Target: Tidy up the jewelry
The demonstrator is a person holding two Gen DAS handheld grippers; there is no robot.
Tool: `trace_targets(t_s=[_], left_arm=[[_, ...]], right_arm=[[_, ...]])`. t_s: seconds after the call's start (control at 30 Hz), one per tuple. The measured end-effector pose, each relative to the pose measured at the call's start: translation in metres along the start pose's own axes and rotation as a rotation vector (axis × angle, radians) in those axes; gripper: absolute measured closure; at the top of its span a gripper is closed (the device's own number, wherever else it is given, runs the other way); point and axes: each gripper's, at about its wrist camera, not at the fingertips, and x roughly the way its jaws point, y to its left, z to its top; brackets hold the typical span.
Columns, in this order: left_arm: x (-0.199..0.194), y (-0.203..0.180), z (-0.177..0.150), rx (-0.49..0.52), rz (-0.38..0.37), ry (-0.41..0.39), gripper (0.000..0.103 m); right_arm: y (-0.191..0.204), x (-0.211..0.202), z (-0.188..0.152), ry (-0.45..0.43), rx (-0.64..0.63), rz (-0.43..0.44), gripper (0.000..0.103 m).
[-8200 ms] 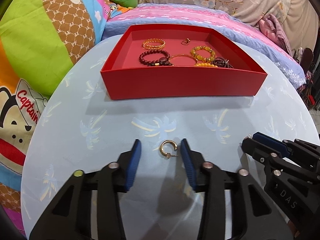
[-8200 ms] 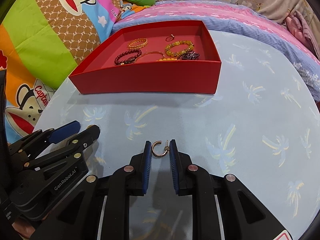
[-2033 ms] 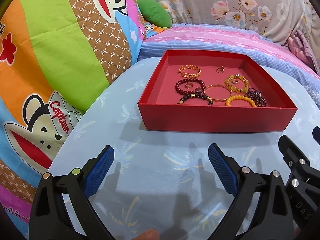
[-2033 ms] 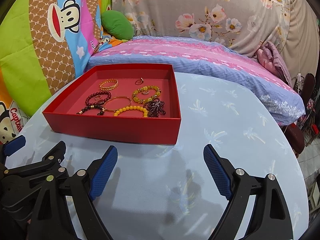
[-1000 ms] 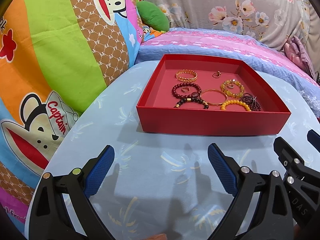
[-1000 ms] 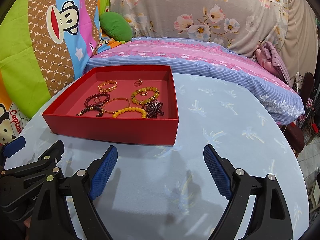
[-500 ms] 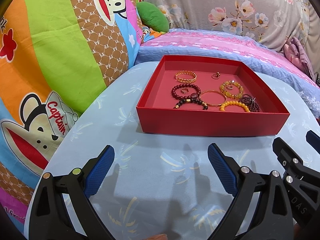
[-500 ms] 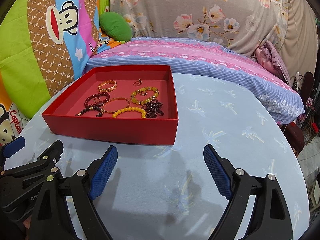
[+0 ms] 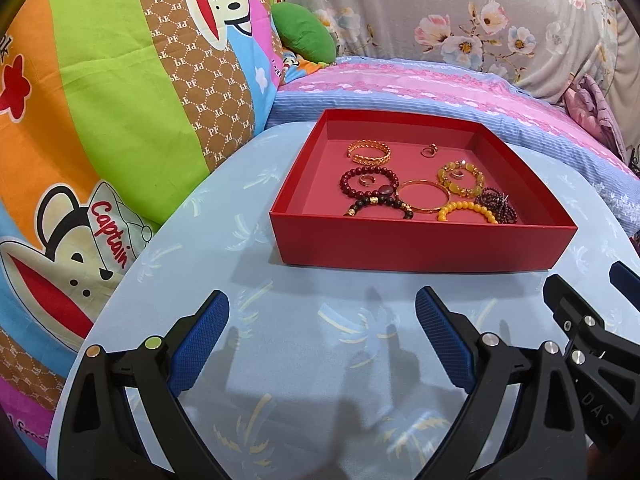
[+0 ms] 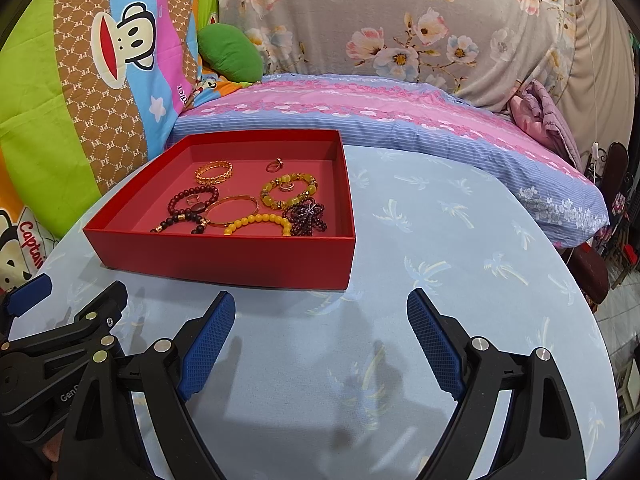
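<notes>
You are holding both tools, left tool (image 9: pixel 322 334) and right tool (image 10: pixel 320 336), wide apart and empty over the bench (image 10: pixel 460 240). All jewelry is lying in the red tray (image 9: pixel 420 246) just beyond; reaching in could be snagging the overlapping bracelets (image 9: pixel 416 200).

I count one red tray (image 9: pixel 420 246) on the tabletop (image 9: pixel 224 248), and in it seven bracelets: one gold chain cuff (image 9: pixel 368 152), one thin gold bangle (image 9: pixel 425 201), one dark red beaded (image 9: pixel 369 181), one black beaded (image 9: pixel 380 204), one amber-green beaded (image 9: pixel 460 179), one yellow beaded (image 9: pixel 466 213) and one bunched purple beaded (image 9: pixel 497 210). There are also three small rings, I think, though they are tiny from here: one loose (image 9: pixel 429 151), one inside the dark red beads (image 9: pixel 365 179), one inside the amber-green beads (image 9: pixel 457 173). I hold two hand-held grippers, my left (image 9: pixel 322 340) and my right (image 10: pixel 320 338).
</notes>
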Motion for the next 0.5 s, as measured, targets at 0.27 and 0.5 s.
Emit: trace_targets(t_s=[0.27, 0.5], left_arm=[[-0.0013, -0.0003, -0.0002, -0.002, 0.002, -0.007, 0.013], [-0.0019, -0.0002, 0.0001, -0.001, 0.002, -0.009, 0.014]], right_arm=[[-0.0001, 0.0002, 0.0002, 0.001, 0.0, 0.0, 0.019], [-0.0004, 0.0001, 0.0001, 0.0, 0.001, 0.0, 0.019]])
